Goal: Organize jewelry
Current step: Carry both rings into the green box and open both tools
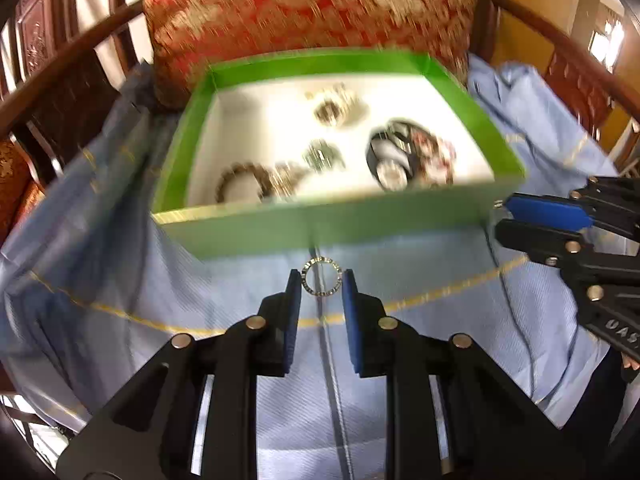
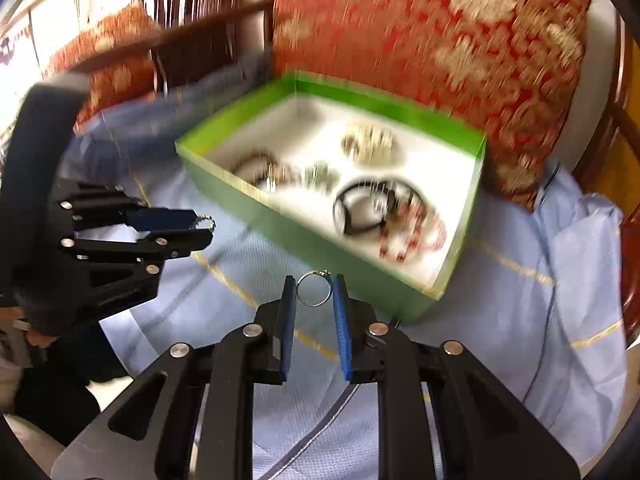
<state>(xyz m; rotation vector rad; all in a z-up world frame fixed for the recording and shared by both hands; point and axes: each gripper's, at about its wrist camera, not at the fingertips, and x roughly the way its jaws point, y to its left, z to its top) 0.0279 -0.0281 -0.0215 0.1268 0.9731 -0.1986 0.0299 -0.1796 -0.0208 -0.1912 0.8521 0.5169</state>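
Jewelry: left gripper (image 1: 321,282) pinches stone-set silver ring (image 1: 321,276) at frame centre; right gripper (image 2: 314,289) clamps plain silver ring (image 2: 315,289). Open green cardboard box (image 1: 320,228) w/ bracelets lies just ahead, upper-centre; both abt equally near.

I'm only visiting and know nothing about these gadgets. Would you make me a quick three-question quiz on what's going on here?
1. True or false: each hand-held gripper, left and right, is clamping a ring.
2. What colour is the box holding the jewelry?
3. Which ring has stones all around its band? A. the left ring B. the right ring

Key: 1 true; 2 green; 3 A
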